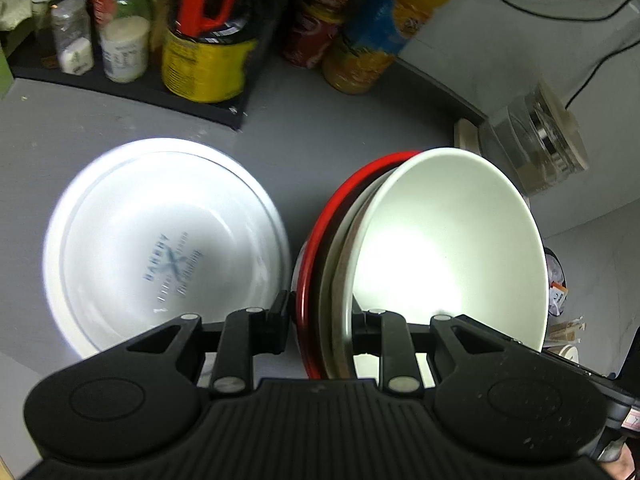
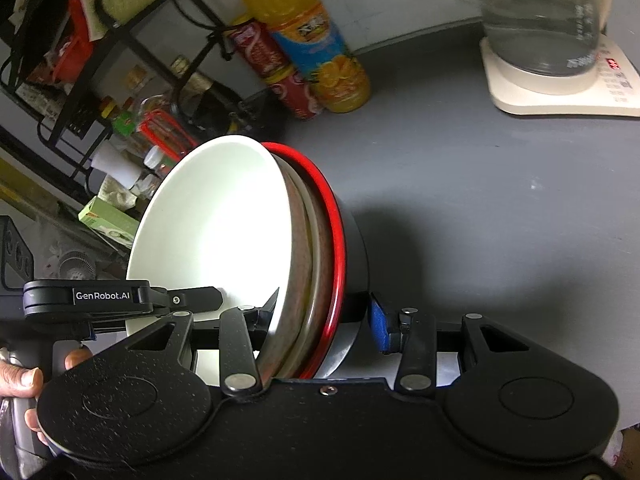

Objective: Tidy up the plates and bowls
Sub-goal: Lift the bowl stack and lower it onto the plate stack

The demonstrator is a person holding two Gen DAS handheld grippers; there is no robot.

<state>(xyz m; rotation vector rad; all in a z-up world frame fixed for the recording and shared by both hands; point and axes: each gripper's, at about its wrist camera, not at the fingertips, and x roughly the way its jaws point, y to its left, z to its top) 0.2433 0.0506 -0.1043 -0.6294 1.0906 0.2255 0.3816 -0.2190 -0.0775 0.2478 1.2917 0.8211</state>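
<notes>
A nested stack of bowls is held tilted on edge above the grey counter (image 1: 340, 128): a white bowl (image 1: 448, 240) (image 2: 208, 220) innermost, a brownish bowl (image 1: 340, 248) (image 2: 300, 248) behind it, and a red-rimmed black bowl (image 1: 320, 232) (image 2: 338, 240) outermost. My left gripper (image 1: 320, 316) is shut on the stack's rim. My right gripper (image 2: 324, 316) clamps the same stack, with one finger inside the white bowl and the blue pad (image 2: 380, 324) against the black outer wall. White deep plates (image 1: 160, 240) with a blue logo lie flat on the counter to the left.
At the back stand an orange juice bottle (image 1: 384, 28) (image 2: 312, 40), a red can (image 2: 276, 72), a yellow tin (image 1: 204, 64) and spice jars (image 1: 120, 40) on a black rack. A glass kettle (image 1: 536, 144) (image 2: 544, 20) sits on a cream base (image 2: 560, 96). A hand (image 2: 20, 384) holds the left gripper.
</notes>
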